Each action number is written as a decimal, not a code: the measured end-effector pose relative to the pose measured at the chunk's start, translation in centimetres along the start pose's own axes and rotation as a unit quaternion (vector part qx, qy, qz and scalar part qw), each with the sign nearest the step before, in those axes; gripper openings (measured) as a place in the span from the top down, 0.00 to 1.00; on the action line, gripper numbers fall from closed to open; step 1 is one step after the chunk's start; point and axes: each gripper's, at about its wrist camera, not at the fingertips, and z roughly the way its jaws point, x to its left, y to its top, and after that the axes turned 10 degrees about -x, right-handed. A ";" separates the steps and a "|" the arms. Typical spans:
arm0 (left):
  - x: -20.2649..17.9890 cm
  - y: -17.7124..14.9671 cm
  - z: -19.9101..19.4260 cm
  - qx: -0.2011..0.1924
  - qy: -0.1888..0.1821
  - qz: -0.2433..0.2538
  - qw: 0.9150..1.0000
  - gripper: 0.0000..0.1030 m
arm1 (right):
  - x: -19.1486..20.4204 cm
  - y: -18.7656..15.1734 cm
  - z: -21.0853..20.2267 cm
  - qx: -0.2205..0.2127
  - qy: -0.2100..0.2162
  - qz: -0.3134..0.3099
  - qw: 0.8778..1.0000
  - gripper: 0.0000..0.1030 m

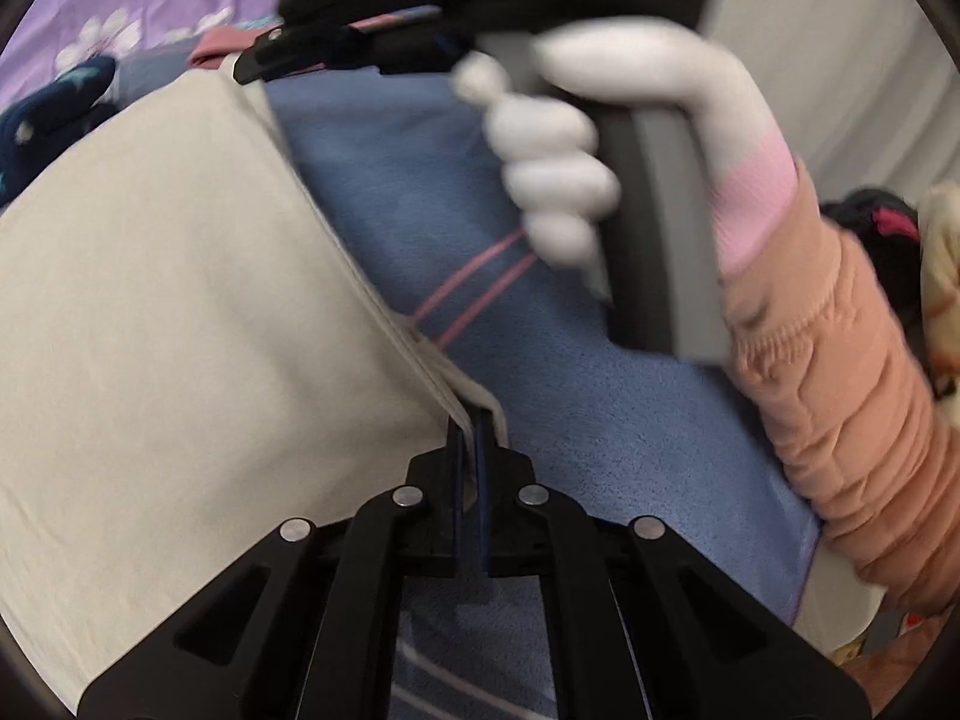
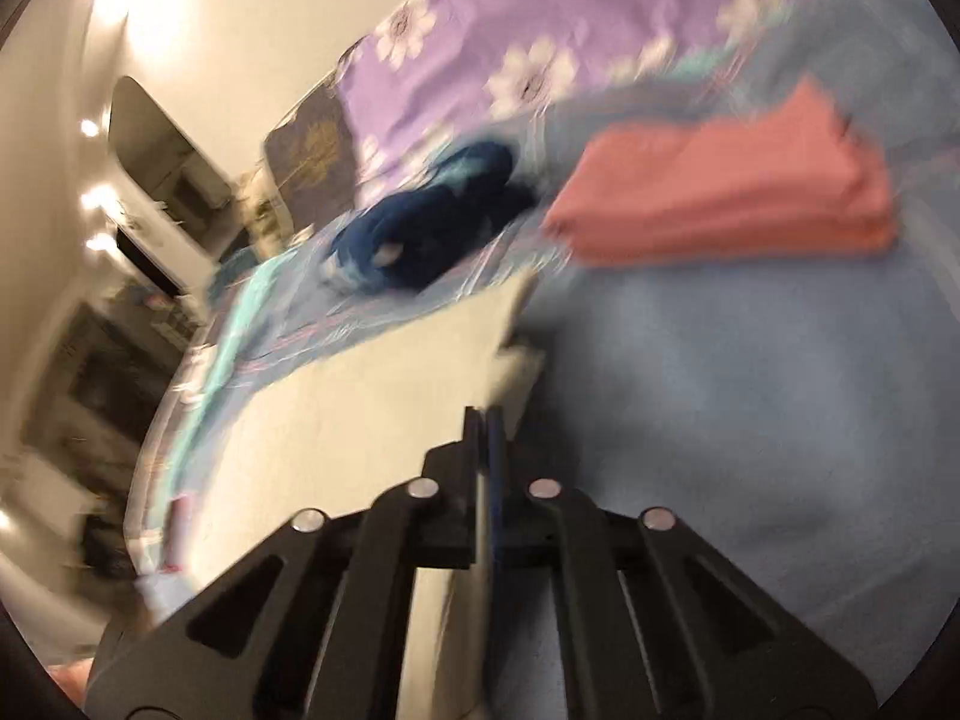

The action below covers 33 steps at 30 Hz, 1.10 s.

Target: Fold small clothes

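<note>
Covering a bed, blue blanket (image 2: 750, 390), purple floral sheet (image 2: 540, 18) (blurred), both fingers pinching cream cloth (image 1: 180, 300).

Both views round fisheye, black corners, lines bowing hard toward rim. Left wrist: even, soft indoor light, faint shadows; gloved hand (image 1: 558, 180) at 1 o'clock motion-smeared, cream cloth (image 1: 180, 300) fairly sharp. Right wrist: heavy motion blur throughout; blown-out warm lamp glare (image 2: 144, 12) at 10 o'clock; pink folded stack (image 2: 732, 192) at 2 o'clock streaked.
</note>
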 end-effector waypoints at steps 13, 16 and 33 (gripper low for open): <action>0.2 0.4 -0.2 -0.010 -0.022 0.013 1.000 0.99 | -1.2 -1.2 -4.6 -0.010 -0.026 -0.014 1.000 0.95; 0.0 0.5 -0.5 -0.016 -0.020 0.008 1.000 0.98 | -0.4 -2.5 -6.6 -0.008 -0.017 -0.026 0.999 0.91; 3.8 -2.5 -9.2 -0.093 0.032 -0.074 0.992 0.68 | 5.0 -8.7 -11.1 0.028 0.056 -0.042 0.997 0.84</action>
